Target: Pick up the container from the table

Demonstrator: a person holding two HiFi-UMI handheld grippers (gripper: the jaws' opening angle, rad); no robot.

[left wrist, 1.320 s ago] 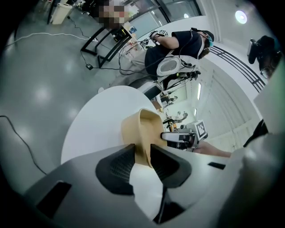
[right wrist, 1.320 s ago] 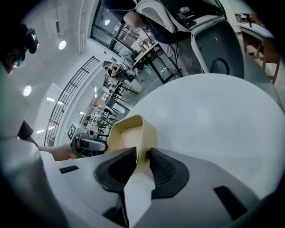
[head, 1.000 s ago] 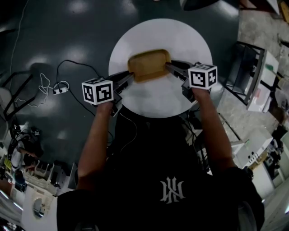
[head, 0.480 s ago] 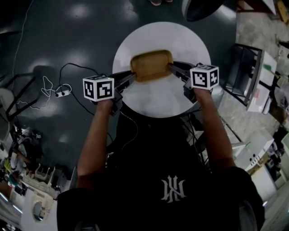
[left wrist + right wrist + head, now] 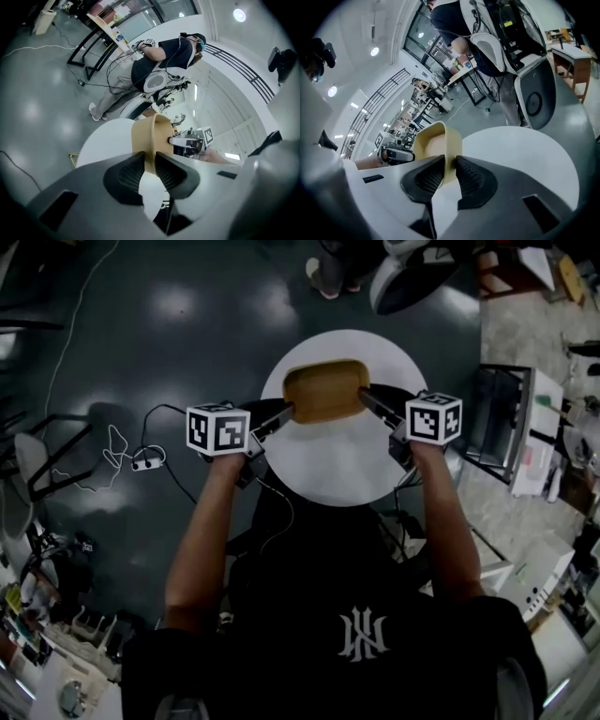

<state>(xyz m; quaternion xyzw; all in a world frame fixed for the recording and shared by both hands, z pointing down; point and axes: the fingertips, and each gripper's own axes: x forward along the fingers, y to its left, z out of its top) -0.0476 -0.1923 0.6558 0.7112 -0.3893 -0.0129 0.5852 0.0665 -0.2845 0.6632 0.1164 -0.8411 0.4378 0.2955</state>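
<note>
Both tools engaged on the same item. Left gripper (image 5: 284, 412): in its own view the left gripper (image 5: 149, 158) has its two ribbed pads (image 5: 130, 173) closed onto the thin end wall of the tan container (image 5: 146, 133), one pad on each face of the wall. The jaws stand only slightly apart, the gap filled by the wall itself. Right gripper (image 5: 366, 396): same picture from the opposite end. In its own view the right gripper (image 5: 449, 167) has both pads (image 5: 472, 177) pressed to the other end wall of the container (image 5: 435, 141), again a narrow gap taken up by the wall. Each gripper shows in the other's view, across the container's hollow: right gripper (image 5: 186, 142), left gripper (image 5: 396, 154). Head view: the container (image 5: 324, 390) is a shallow rounded-rectangle tray, open side up and roughly level, spanned between the two jaw tips over the far half of the round white table (image 5: 337, 463). White tabletop (image 5: 520, 150) shows under the gripped wall in the right gripper view, also in the left gripper view (image 5: 104, 140). Whether the base is fully off the surface cannot be told. Marker cubes sit behind each jaw set, left cube (image 5: 217, 428), right cube (image 5: 433, 417).
</note>
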